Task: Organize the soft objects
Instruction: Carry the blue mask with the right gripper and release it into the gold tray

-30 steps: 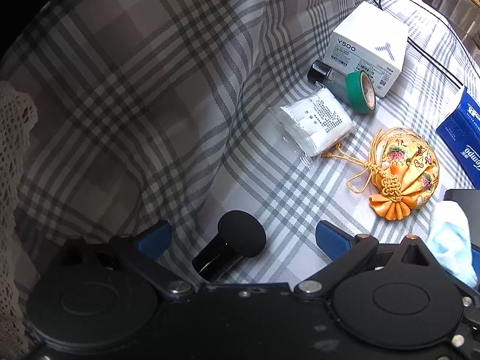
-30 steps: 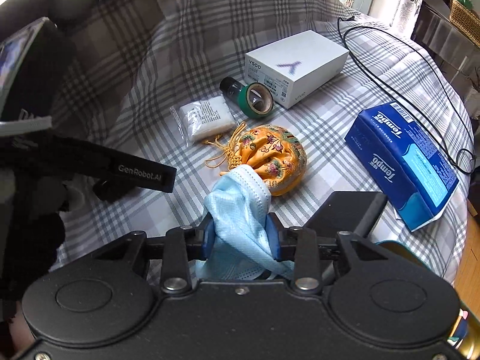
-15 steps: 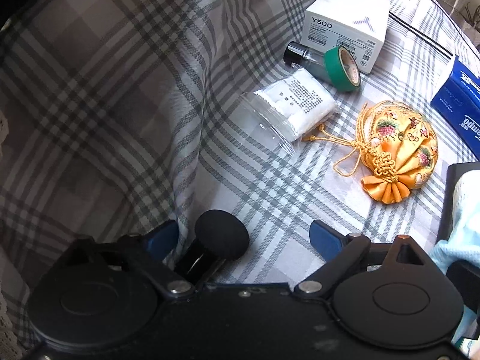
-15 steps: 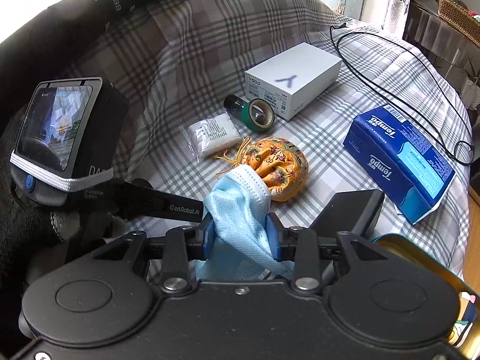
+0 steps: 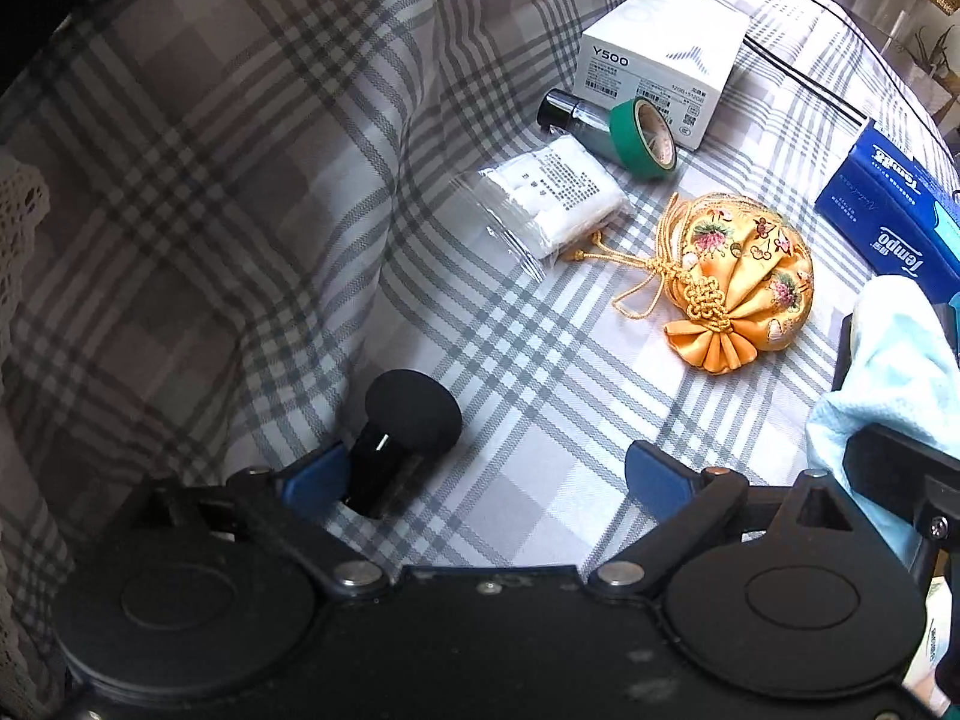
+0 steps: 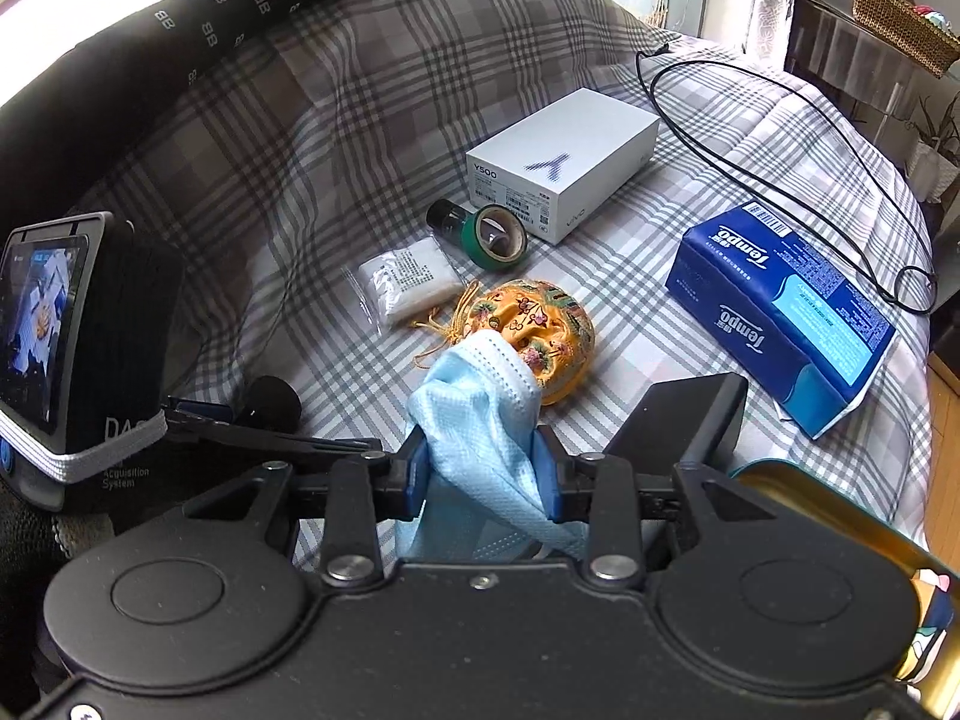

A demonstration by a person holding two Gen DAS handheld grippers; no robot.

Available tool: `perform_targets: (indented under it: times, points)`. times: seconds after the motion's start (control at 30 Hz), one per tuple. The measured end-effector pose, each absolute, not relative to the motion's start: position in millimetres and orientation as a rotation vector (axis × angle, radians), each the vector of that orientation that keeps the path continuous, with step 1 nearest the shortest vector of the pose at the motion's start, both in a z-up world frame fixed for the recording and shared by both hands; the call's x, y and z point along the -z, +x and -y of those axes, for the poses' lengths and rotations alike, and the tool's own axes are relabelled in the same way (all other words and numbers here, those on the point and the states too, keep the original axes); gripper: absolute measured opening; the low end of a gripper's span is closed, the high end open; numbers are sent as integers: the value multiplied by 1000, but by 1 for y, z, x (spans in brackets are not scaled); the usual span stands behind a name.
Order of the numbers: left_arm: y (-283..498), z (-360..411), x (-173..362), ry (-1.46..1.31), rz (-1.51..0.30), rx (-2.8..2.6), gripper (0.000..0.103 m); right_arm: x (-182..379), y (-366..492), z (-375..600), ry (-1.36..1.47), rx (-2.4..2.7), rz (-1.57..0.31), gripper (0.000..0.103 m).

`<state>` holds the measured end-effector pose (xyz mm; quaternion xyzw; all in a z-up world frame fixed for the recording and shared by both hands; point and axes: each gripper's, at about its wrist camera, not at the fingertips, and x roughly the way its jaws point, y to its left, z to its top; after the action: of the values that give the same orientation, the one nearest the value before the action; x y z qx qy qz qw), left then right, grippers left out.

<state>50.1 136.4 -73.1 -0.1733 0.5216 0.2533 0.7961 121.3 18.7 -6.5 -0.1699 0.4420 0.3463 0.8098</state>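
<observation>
The right gripper (image 6: 480,468) has its fingers clamped on a blue mask (image 6: 480,414), held above the plaid cloth (image 6: 630,348) just in front of the orange pouch (image 6: 540,324), while the left gripper (image 5: 480,474) hovers with fingers apart beside a black microphone (image 5: 402,426).

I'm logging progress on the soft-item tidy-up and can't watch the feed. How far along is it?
Nothing looks put away yet. In hand: the right gripper is clamped on the blue face mask. The left gripper is open and holds nothing. Left on the plaid cloth: the orange embroidered pouch and the bagged white pads.
</observation>
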Motion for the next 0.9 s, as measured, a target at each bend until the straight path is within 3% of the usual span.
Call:
perform_targets:
  times: [0.33, 0.4, 0.47, 0.6, 0.67, 0.73, 0.9]
  points:
    - [50, -157, 90, -462, -1173, -575, 100, 6, 119, -21, -356, -760, -945, 37]
    - [52, -164, 90, -467, -1162, -582, 96, 4, 118, -21, -352, -767, -941, 37]
    - [53, -170, 90, -469, -1156, -575, 84, 2, 117, -21, -349, -771, -937, 37]
    - [55, -170, 87, -409, -1129, -580, 69, -4, 115, -19, -336, -777, -922, 37]
    - [57, -169, 83, -369, -1112, -584, 47, -8, 113, -18, -327, -780, -912, 37]
    - [61, -165, 80, -321, -1095, -591, 32, -13, 112, -16, -310, -781, -905, 37]
    - [64, -168, 80, -316, -1094, -572, 32, -25, 115, -6, -236, -767, -906, 37]
